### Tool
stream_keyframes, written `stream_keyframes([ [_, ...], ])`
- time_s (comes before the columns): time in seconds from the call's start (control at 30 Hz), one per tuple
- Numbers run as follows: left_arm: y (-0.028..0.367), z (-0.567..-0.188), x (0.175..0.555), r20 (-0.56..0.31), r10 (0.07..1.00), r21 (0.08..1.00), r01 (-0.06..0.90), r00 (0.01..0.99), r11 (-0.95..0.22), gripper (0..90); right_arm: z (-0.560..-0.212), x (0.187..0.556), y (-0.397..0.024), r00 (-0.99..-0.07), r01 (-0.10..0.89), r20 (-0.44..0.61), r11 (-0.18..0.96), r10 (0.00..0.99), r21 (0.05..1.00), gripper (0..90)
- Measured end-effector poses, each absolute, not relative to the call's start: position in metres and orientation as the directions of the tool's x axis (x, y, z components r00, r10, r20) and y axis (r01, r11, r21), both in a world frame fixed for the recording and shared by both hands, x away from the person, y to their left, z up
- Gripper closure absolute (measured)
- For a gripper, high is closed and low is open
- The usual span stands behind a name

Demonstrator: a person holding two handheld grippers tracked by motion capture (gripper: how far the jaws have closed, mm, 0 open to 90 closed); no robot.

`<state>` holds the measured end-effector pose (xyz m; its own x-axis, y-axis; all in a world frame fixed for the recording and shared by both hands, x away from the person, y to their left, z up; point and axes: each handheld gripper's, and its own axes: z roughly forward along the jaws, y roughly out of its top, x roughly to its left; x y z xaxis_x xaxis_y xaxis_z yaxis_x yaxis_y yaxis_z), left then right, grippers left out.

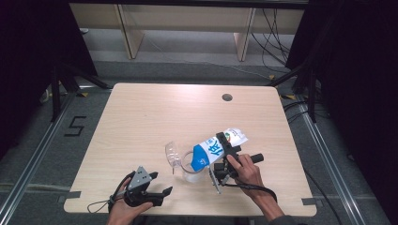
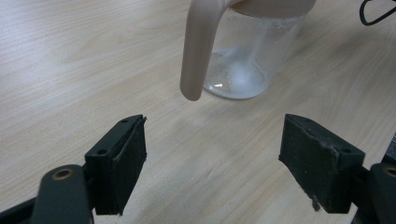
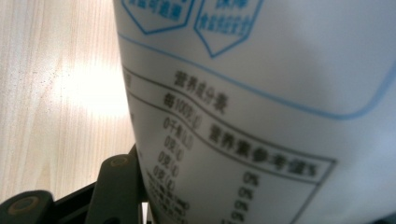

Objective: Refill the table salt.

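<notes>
Tilting white-blue carton (image 1: 213, 151) | right tool (image 1: 228, 152) clamps it (over clear pitcher (image 1: 187, 165))

This looks like a lab or recording studio rather than a home. The pale wooden table (image 1: 141, 122) stands alone on grey carpet, hemmed in by black curtains (image 1: 28, 56) on 2 sides. Metal floor rails (image 1: 33, 159) run beside it, black stand legs (image 1: 65, 79) and loose cables (image 1: 277, 37) lie behind (a taped "5" (image 1: 75, 125) marks the floor).
</notes>
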<state>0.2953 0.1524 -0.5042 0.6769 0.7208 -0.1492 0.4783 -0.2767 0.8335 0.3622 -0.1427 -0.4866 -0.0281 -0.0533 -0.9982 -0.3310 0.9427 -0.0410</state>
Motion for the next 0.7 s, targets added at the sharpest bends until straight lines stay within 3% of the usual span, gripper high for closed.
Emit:
stream_keyframes([
  [0.1, 0.1520, -0.5049, 0.2955, -0.151, 0.721, 0.840, 0.472, 0.676, -0.267, 22.2, -0.4836, 0.3627, -0.1420, -0.004, -0.342, -0.995, 0.935, -0.096, -0.089, 47.1],
  [0.37, 0.1514, -0.5045, 0.2949, -0.148, 0.727, 0.841, 0.472, 0.671, -0.264, 22.2, -0.4887, 0.3592, -0.1434, -0.049, -0.296, -0.998, 0.955, -0.033, -0.017, 47.4],
  [0.7, 0.1521, -0.5040, 0.2955, -0.148, 0.721, 0.843, 0.467, 0.677, -0.265, 22.2, -0.4859, 0.3612, -0.1435, -0.009, -0.322, -0.998, 0.945, -0.062, -0.056, 47.5],
])
